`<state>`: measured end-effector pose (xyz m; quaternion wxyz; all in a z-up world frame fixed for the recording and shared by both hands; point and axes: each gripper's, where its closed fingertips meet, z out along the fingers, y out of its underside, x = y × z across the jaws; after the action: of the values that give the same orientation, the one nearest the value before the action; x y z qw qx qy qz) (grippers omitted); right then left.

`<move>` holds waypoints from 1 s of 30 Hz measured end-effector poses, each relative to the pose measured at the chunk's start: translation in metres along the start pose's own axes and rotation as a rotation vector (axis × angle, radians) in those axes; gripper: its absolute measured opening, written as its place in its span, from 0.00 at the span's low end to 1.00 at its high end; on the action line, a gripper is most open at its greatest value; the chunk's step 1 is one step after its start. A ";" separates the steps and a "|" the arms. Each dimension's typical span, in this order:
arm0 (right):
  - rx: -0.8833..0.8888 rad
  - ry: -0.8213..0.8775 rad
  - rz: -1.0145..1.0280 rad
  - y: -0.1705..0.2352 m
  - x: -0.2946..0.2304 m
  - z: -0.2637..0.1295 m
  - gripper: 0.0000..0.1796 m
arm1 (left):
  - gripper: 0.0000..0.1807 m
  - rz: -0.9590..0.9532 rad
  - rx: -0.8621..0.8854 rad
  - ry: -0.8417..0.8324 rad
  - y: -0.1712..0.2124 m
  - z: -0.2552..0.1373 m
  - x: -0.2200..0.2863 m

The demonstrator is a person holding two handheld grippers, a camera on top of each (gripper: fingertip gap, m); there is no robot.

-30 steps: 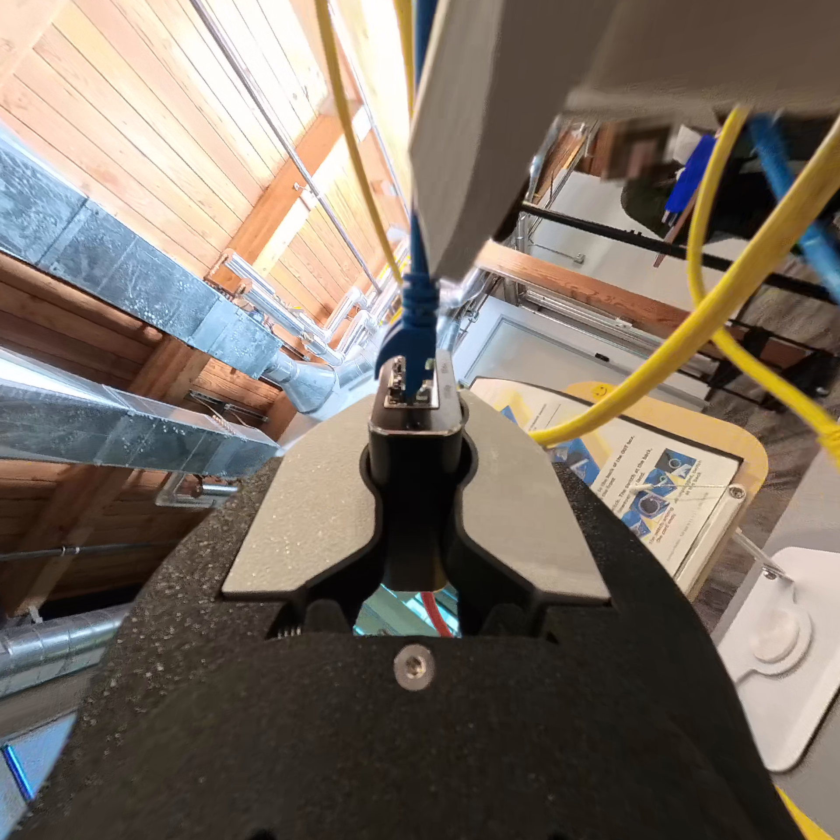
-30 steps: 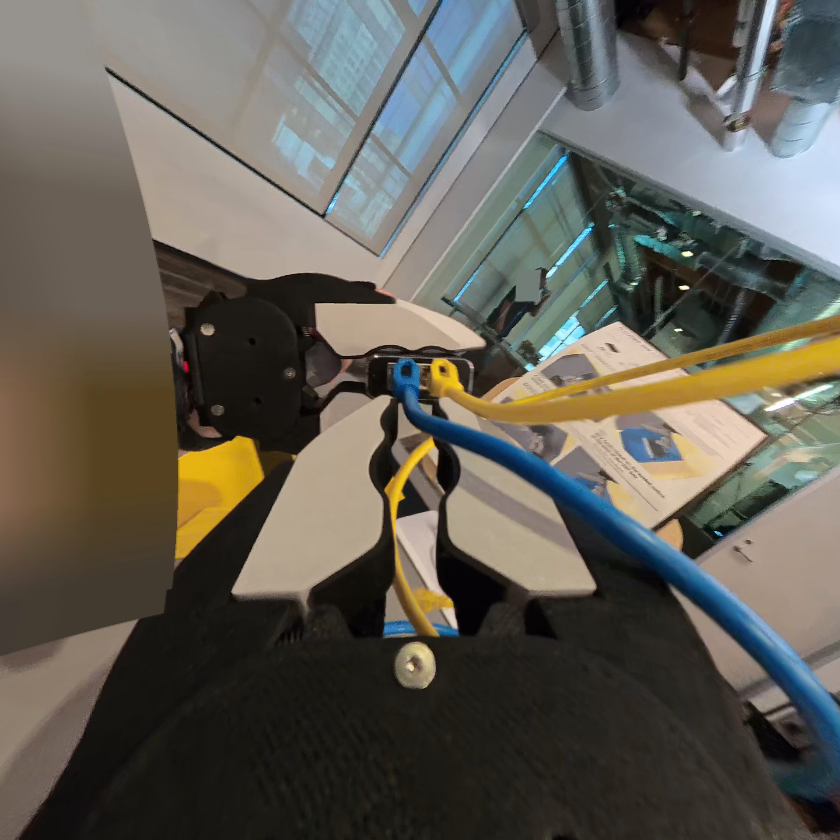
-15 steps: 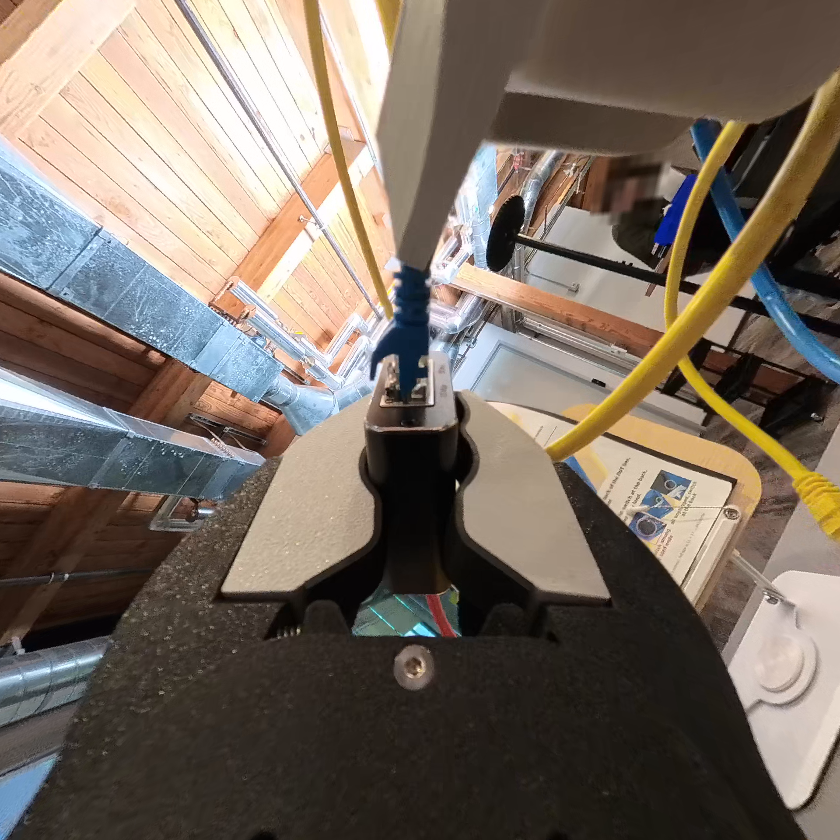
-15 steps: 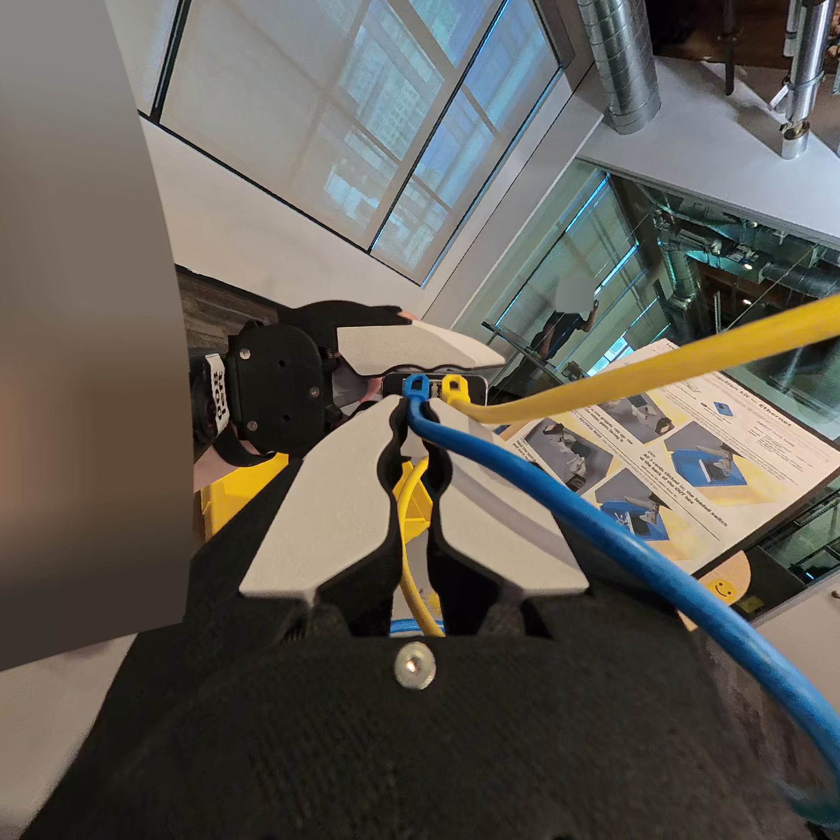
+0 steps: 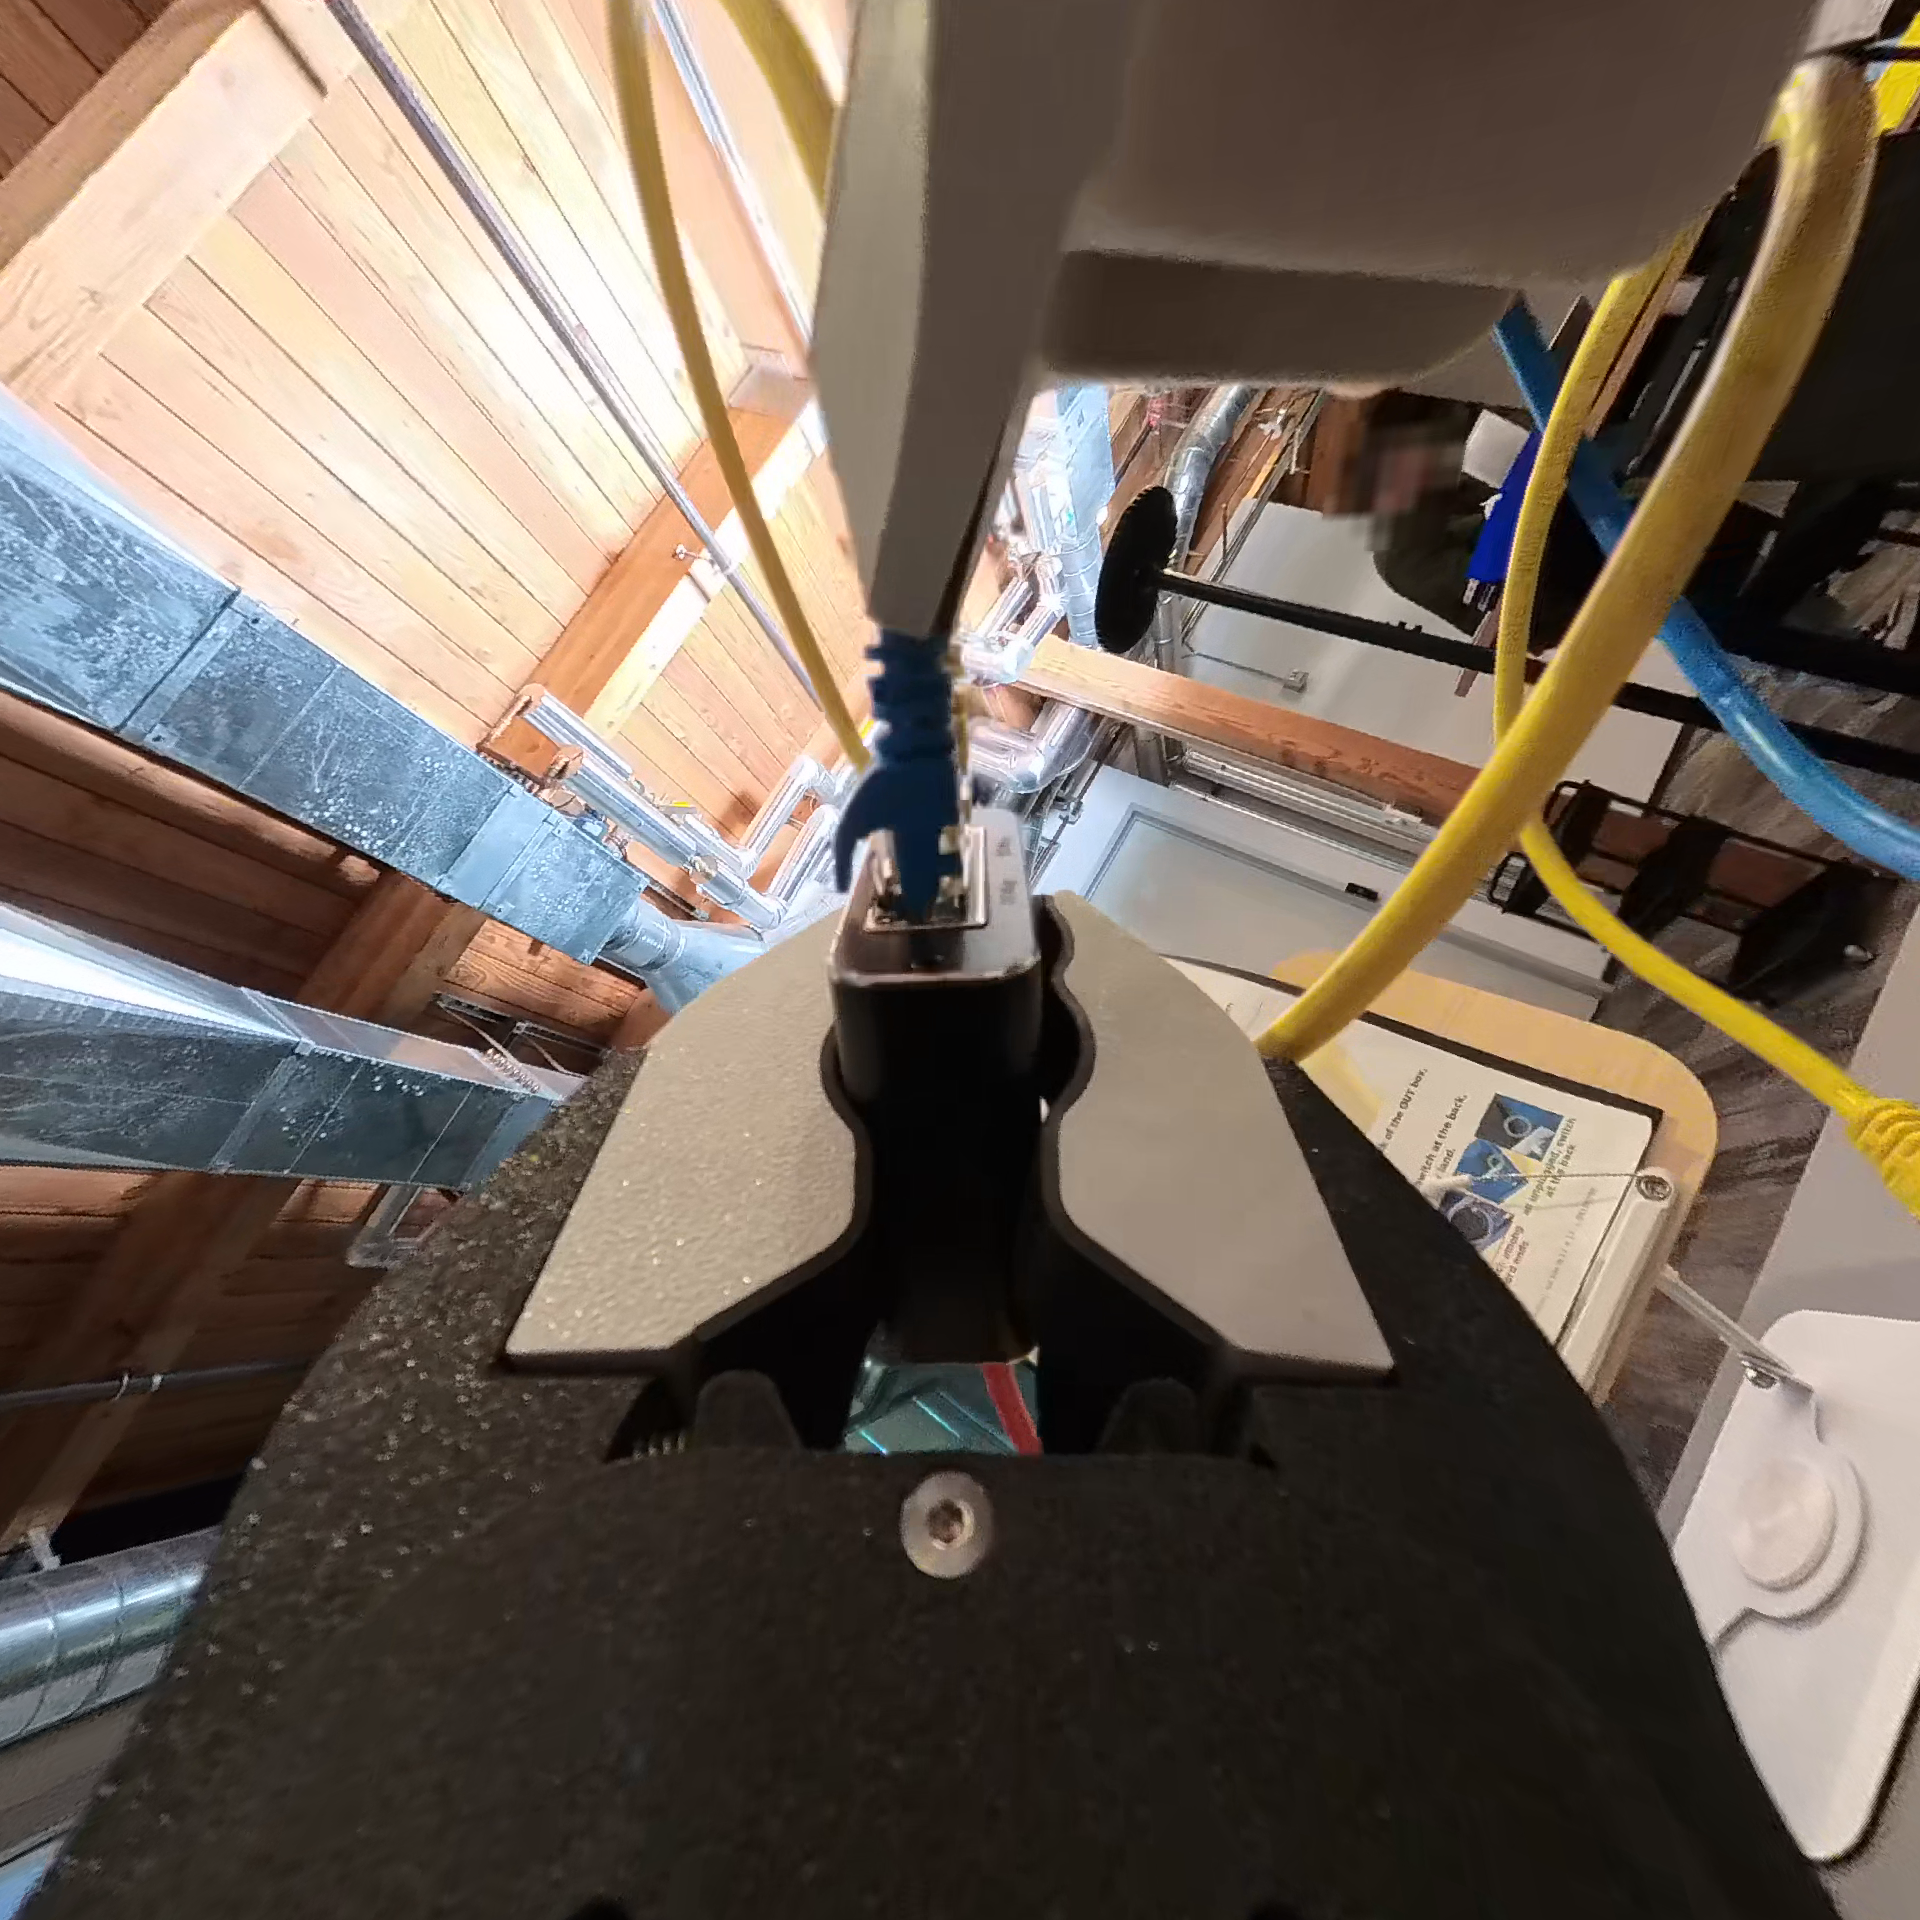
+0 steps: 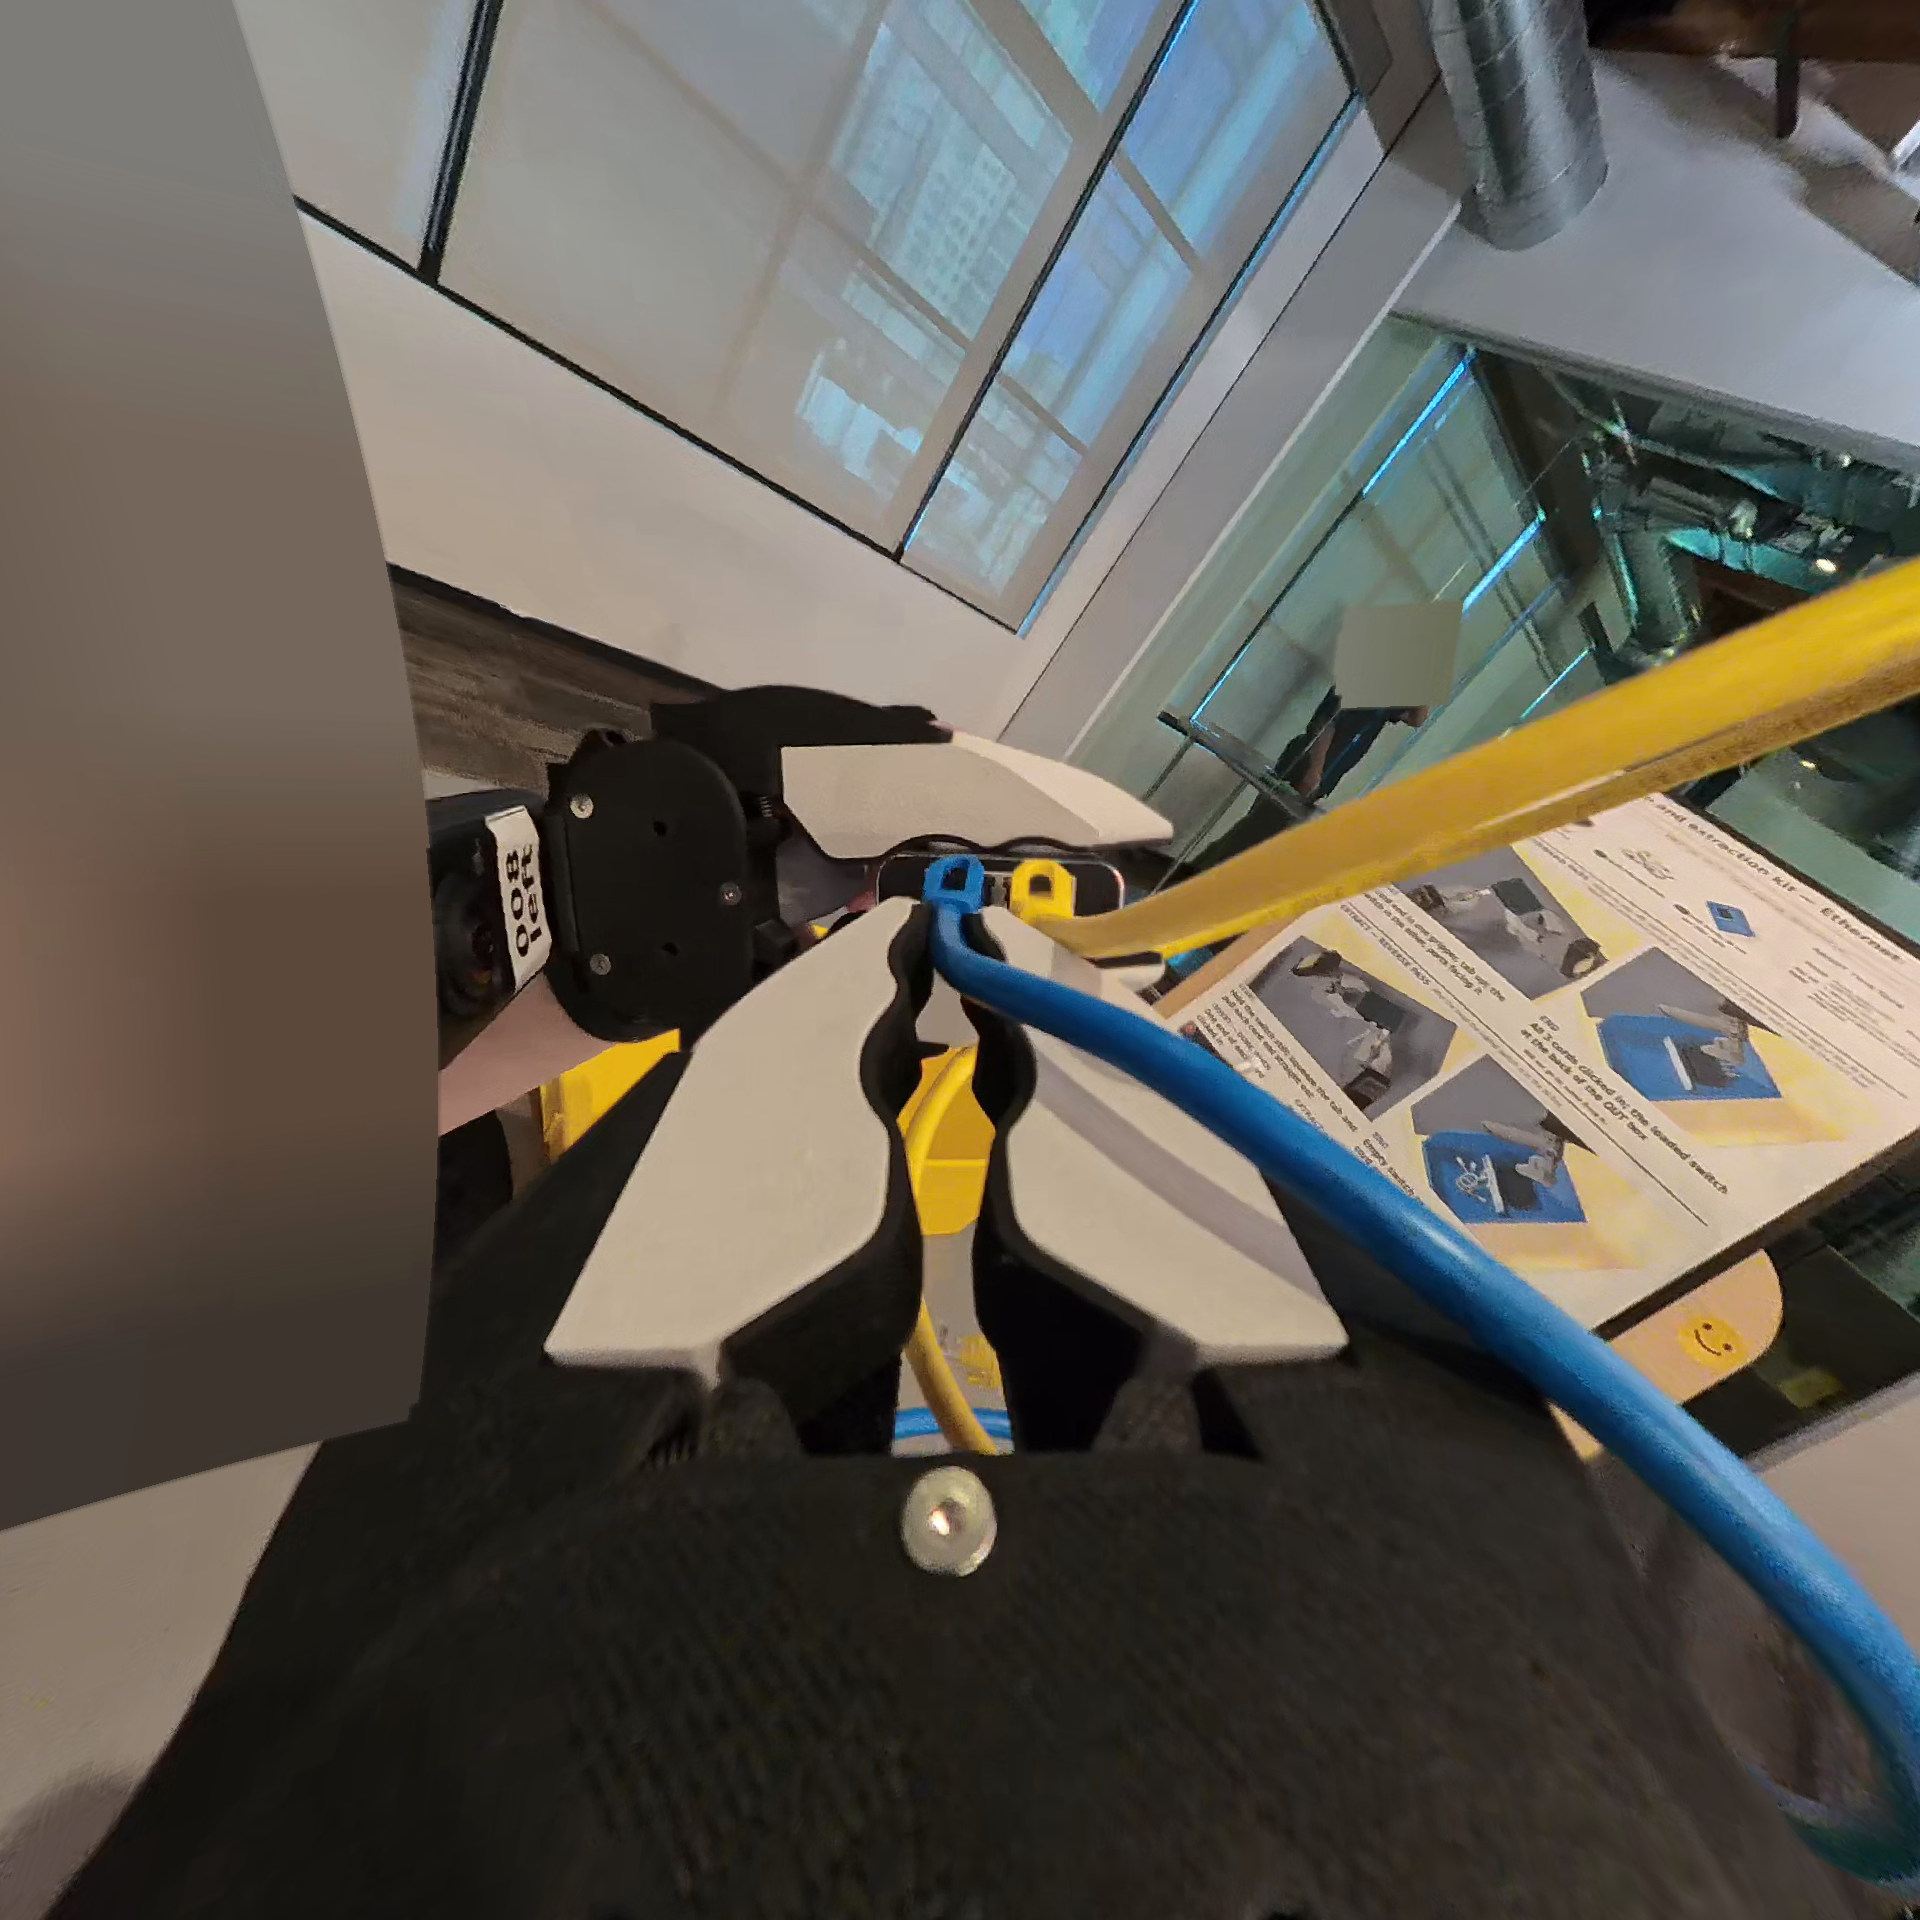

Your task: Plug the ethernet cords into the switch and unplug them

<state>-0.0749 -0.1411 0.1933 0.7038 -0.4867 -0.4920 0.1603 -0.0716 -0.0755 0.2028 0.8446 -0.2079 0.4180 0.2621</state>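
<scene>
Left wrist view: camera seated behind left gripper (image 5: 935, 997), aimed steeply upward along fingers; wooden ceiling (image 5: 343, 343) and ducts (image 5: 312, 717) seen beyond. Switch (image 5: 935, 1018) framed very close.

Right wrist view: camera seated behind right gripper (image 6: 940, 935), tilted, faced toward windows (image 6: 831, 260); close range.

Shared: switch (image 6: 997, 883), blue cord (image 5: 909, 790) (image 6: 1299, 1143), instruction sheet (image 5: 1496, 1184) (image 6: 1610, 1039); each gripper caught in other view.

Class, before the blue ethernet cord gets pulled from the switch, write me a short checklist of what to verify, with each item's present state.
1. Left gripper jaws clamp the switch: ok.
2. Blue plug seated in its port: ok.
3. Right gripper jaws closed on the blue cord at the plug: ok.
4. Latch tab pressed: cannot tell.
5. Yellow plug beside it clear of the jaws: ok.
6. Slack in the blue cord: ok.
</scene>
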 end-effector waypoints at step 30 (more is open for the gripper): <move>-0.279 0.085 -0.771 0.066 0.034 0.010 0.23 | 0.15 -0.047 -0.331 0.481 0.078 0.010 0.075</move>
<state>-0.0508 -0.0800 0.1562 0.6592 -0.3638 -0.6258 -0.2036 -0.0757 0.0109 0.1369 0.6817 -0.4088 0.5528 0.2502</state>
